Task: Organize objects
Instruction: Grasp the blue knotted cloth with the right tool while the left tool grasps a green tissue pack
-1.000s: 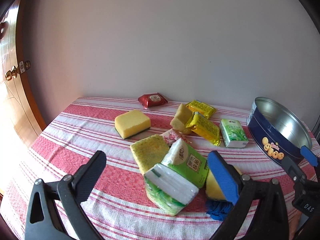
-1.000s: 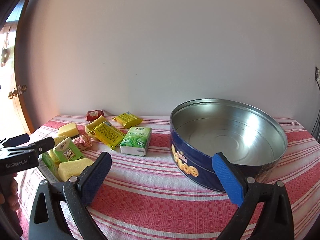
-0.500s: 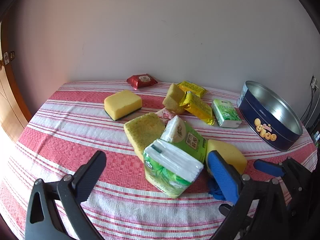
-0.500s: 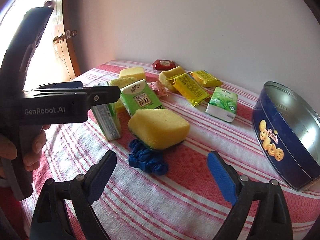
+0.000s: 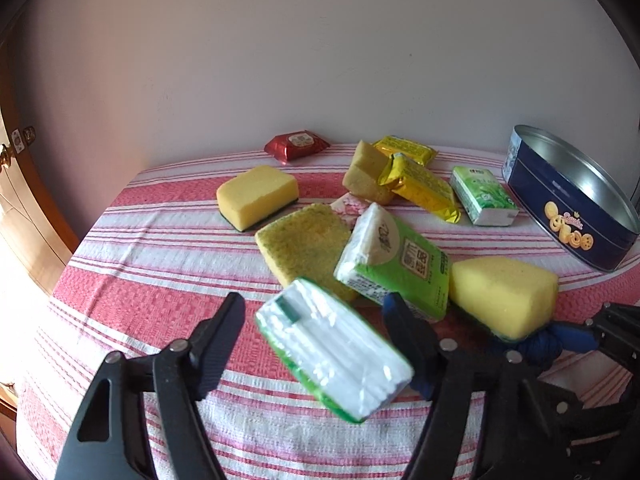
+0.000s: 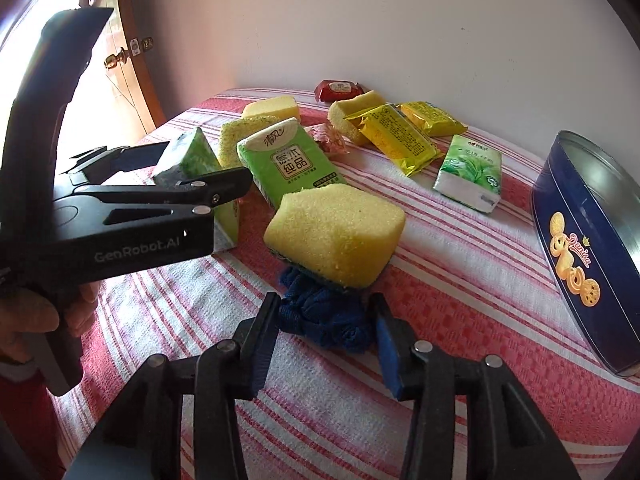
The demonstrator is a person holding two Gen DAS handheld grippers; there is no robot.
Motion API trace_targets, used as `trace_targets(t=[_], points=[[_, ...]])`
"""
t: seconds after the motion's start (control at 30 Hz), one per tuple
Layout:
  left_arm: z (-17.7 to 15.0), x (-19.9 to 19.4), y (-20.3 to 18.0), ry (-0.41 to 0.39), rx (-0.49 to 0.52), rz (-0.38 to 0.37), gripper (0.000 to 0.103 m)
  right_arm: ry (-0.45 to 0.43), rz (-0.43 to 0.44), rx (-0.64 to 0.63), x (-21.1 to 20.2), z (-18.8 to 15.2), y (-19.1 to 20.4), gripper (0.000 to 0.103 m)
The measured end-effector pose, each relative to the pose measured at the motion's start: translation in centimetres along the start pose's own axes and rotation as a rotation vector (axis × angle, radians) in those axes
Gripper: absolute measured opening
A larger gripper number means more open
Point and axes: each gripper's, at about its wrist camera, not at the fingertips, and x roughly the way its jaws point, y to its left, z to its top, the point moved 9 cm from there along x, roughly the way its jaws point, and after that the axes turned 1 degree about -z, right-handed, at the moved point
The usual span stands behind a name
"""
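Blue cloth [image 6: 325, 320] between right tongs [image 6: 325, 334], perhaps touching

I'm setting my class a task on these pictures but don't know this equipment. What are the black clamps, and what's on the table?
A person holds a two-finger gripper in each hand, and each carries a camera looking along its fingers. One picture is the left gripper's view, its fingers either side of a tissue pack. The other is the right gripper's view, fingers either side of a blue cloth. On the striped tablecloth lie sponges, packets and an open tin. Whether either gripper grips yet, I cannot tell.
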Motion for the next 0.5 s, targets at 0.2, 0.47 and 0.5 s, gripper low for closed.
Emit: trace_targets(t=[0.2, 0.47, 0.5], points=[[0.1, -0.2, 0.4, -0.005, -0.055, -0.085, 0.038, -0.099, 0.042, 0.083, -3.3, 1.3, -2.8, 0.048], [-1.3, -0.6, 1.0, 0.003, -0.1, -0.168, 0.05, -0.132, 0.043, 0.135, -4.1, 1.5, -5.1, 0.048], [-1.8, -0.6, 1.2, 0.023, -0.112, -0.16, 0.057, -0.135, 0.034, 0.129, -4.1, 1.6, -5.0, 0.048]])
